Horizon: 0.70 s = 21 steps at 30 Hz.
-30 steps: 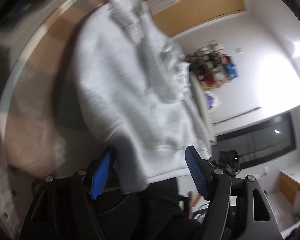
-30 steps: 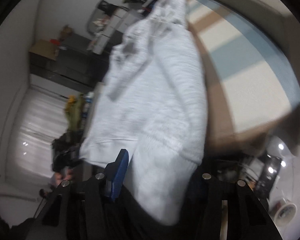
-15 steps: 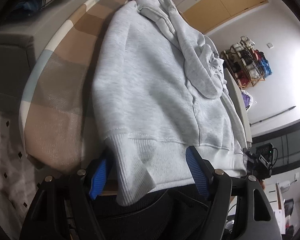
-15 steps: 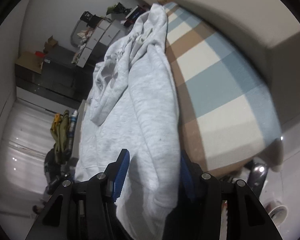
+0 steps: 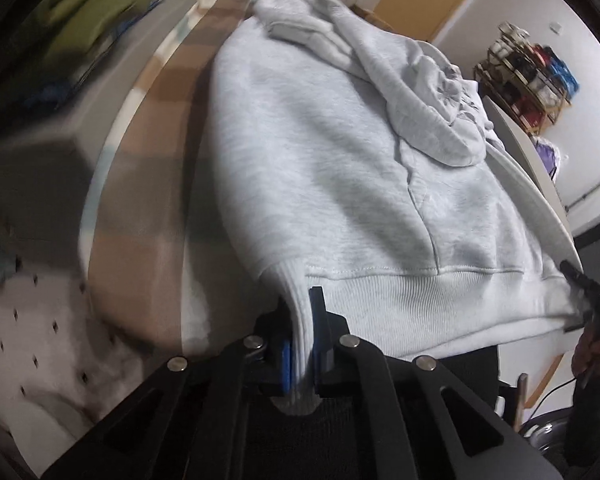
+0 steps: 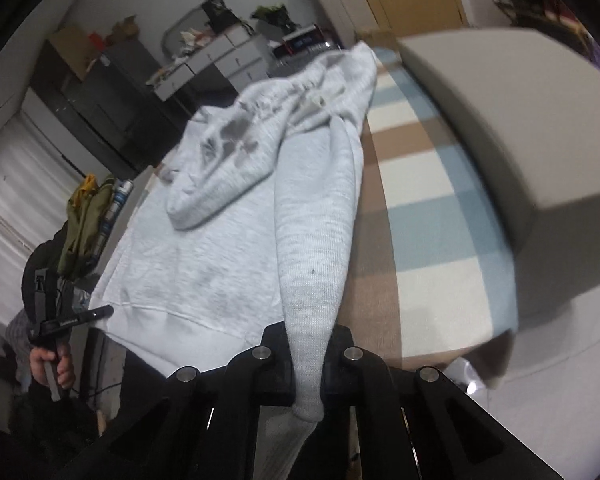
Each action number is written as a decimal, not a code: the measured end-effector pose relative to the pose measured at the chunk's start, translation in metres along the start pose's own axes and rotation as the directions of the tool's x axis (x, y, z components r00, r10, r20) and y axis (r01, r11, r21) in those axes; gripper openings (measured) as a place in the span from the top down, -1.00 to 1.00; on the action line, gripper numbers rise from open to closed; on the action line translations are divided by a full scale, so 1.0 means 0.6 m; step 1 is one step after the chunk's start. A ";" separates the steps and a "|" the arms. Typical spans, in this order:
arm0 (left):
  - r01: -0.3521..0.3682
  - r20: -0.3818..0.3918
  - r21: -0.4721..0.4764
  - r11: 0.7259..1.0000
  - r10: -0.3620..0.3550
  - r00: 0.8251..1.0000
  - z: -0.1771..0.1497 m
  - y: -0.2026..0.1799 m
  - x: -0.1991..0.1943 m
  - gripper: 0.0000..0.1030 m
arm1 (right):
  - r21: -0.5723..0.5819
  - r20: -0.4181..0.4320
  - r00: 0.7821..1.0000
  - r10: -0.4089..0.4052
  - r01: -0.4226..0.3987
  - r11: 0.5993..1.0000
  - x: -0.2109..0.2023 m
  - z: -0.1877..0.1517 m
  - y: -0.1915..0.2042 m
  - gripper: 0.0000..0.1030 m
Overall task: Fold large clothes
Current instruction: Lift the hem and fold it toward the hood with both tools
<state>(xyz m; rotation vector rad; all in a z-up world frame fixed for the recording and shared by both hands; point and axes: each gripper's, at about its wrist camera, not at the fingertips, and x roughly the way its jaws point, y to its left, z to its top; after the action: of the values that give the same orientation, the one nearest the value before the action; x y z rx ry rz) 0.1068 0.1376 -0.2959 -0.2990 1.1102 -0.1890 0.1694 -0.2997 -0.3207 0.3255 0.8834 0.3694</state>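
Hoodie, pale grey, on checked cover: our left gripper pinches its hem, right gripper clamps a sleeve cuff.

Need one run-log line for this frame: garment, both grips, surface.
garment: grey hoodie spread flat | left hand-held gripper: shut on ribbed hem corner | right hand-held gripper: shut on sleeve cuff | surface: plaid cover

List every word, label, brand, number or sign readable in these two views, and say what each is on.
None can be read.
Grey print on the hoodie: a blurred graphic, no legible letters.
White marking on the dark handheld device at the left edge of the right wrist view: too small to read.
Display on the dark box beyond the hoodie: blurred.
Boxes on the shelf rack: too small.
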 end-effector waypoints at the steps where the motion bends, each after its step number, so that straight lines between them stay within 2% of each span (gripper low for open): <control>1: 0.008 -0.006 0.001 1.000 -0.008 1.000 -0.008 0.000 -0.003 0.97 | 0.015 -0.003 1.000 0.021 -0.021 1.000 -0.007 -0.011 -0.004 0.89; 3: 0.034 -0.017 -0.018 0.999 -0.035 0.999 -0.025 0.002 -0.013 0.97 | 0.032 -0.023 0.999 0.030 -0.029 0.999 -0.015 -0.020 -0.003 0.89; 5: 0.112 0.000 -0.009 0.994 -0.112 0.994 -0.036 -0.011 -0.042 0.97 | 0.097 -0.023 0.996 0.091 -0.088 0.991 -0.045 -0.025 -0.007 0.88; 7: 0.186 0.026 0.016 0.982 -0.187 0.982 -0.031 -0.024 -0.077 0.97 | 0.152 0.022 0.986 0.164 -0.165 0.974 -0.074 -0.012 -0.006 0.88; 9: 0.222 0.066 0.058 0.973 -0.226 0.972 -0.004 -0.040 -0.104 0.97 | 0.176 0.071 0.972 0.223 -0.232 0.957 -0.096 0.015 0.003 0.88; 11: 0.240 0.105 0.120 0.964 -0.252 0.962 0.048 -0.062 -0.125 0.97 | 0.160 0.116 0.958 0.263 -0.279 0.947 -0.108 0.058 0.021 0.88; 15: 0.240 0.147 0.176 0.955 -0.267 0.952 0.200 -0.094 -0.123 0.97 | 0.150 0.201 0.930 0.307 -0.338 0.929 -0.114 0.180 0.057 0.89; 18: 0.238 0.149 0.122 0.963 -0.255 0.955 0.303 -0.082 -0.097 0.97 | 0.188 0.213 0.945 0.250 -0.291 0.938 -0.087 0.274 0.061 0.88; 20: 0.199 0.132 0.052 0.979 -0.204 0.970 0.359 -0.059 -0.055 0.97 | 0.242 0.197 0.957 0.214 -0.259 0.935 -0.060 0.315 0.050 0.82; 21: 0.173 0.100 0.028 0.985 -0.175 0.980 0.379 -0.049 -0.024 0.96 | 0.274 0.150 0.975 0.163 -0.199 0.941 -0.026 0.344 0.038 0.82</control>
<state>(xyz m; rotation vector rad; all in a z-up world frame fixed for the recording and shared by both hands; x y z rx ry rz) 0.3050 0.1463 -0.1803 -0.3850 0.9810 -0.3357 0.3202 -0.3116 -0.1779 0.6970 0.7855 0.3864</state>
